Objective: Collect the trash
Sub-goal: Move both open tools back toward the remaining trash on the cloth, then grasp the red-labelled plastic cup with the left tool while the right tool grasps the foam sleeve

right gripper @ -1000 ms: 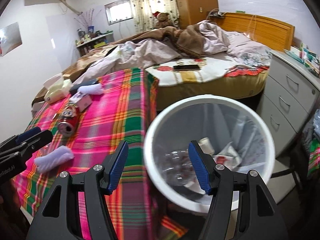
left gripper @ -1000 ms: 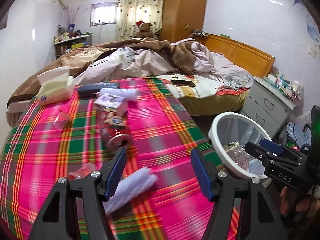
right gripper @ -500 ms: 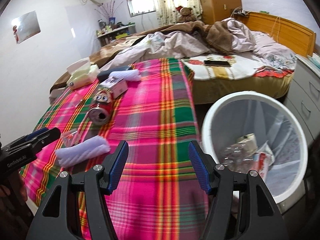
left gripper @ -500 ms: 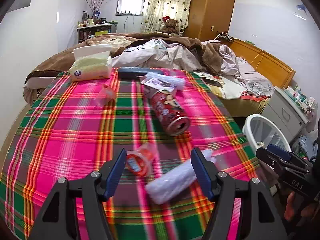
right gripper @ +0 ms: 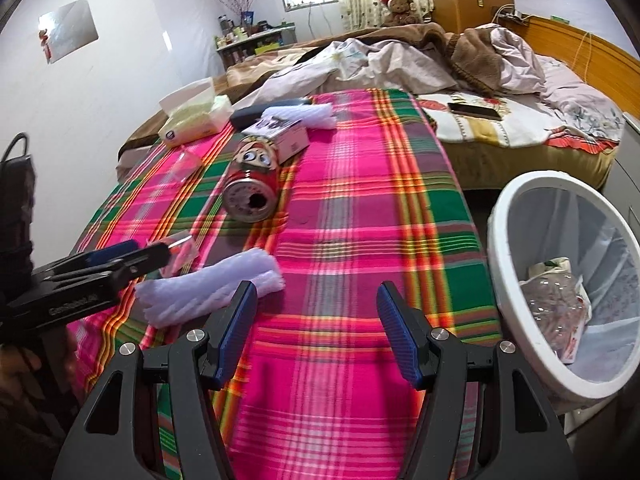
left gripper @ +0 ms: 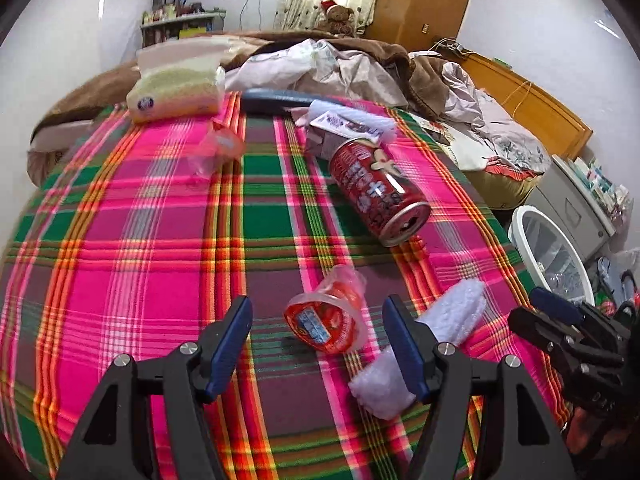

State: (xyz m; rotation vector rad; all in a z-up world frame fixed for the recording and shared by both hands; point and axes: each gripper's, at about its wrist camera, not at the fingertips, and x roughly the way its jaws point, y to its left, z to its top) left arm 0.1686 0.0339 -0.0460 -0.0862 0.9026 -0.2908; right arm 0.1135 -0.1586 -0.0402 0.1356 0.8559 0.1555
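Left wrist view: left gripper point(left gripper: 316, 344) has its jaws apart with nothing pressed between the blue pads. A small clear plastic cup with a red foil lid point(left gripper: 326, 316) lies on its side on the pink-and-green plaid cloth point(left gripper: 160, 248), just ahead of the gap between the fingers, not touched. A white ribbed foam sleeve point(left gripper: 424, 344) lies just beside the gripper's right-hand finger, partly hidden behind it. Further ahead a red drink can point(left gripper: 376, 188) lies on its side, mouth toward the camera; behind it a small white carton point(left gripper: 340, 128), and a tissue pack point(left gripper: 176, 88) at the far edge. Another clear cup point(left gripper: 218, 148) sits near the tissues (blurred).

Right wrist view: right gripper point(right gripper: 314, 332) also stands with jaws spread, empty, over bare cloth; the foam sleeve point(right gripper: 208, 288) is just left of its left-hand finger. White round bin with clear liner point(right gripper: 520, 264) stands off the cloth's right edge, trash already inside.
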